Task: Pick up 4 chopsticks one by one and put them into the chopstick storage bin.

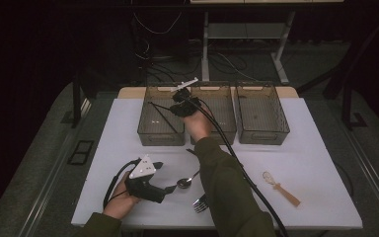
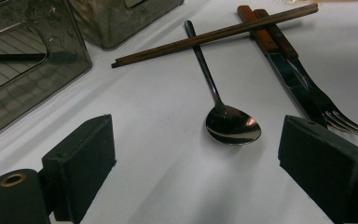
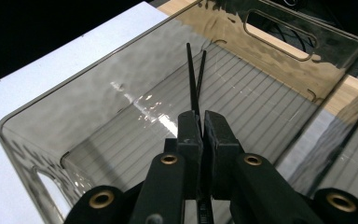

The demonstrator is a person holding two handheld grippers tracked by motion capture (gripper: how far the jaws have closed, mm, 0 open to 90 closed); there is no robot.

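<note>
On the left of the white desk (image 1: 128, 128), the left tongs (image 1: 170, 188) rest low in the person's left hand (image 1: 121, 202). Their two black jaws stand wide apart and hold nothing. In the left gripper view, one shiny spoon (image 2: 228, 119) lies on the desk between the jaws, but they do not touch it. One pair of brown chopsticks (image 2: 214, 35) lies across the spoon's handle. One fork (image 2: 303, 88) and one knife (image 2: 265, 39), both with brown handles, lie side by side just past the spoon.

At the back of the desk stand three see-through grey bins in a row: the left bin (image 1: 160, 133), the middle bin (image 1: 224, 133) and the right bin (image 1: 264, 133).

The right tongs (image 1: 173, 108) are up over the left bin, held by the right hand (image 1: 197, 123). Their jaws are squeezed tight on one pair of black chopsticks (image 3: 193, 79). The chopstick tips point down into the left bin (image 3: 121, 93), above its ridged floor. I cannot tell if the tips touch the floor.

Far to the right, one small wooden spoon (image 1: 281, 188) lies alone on the desk, well apart from the rest.
</note>
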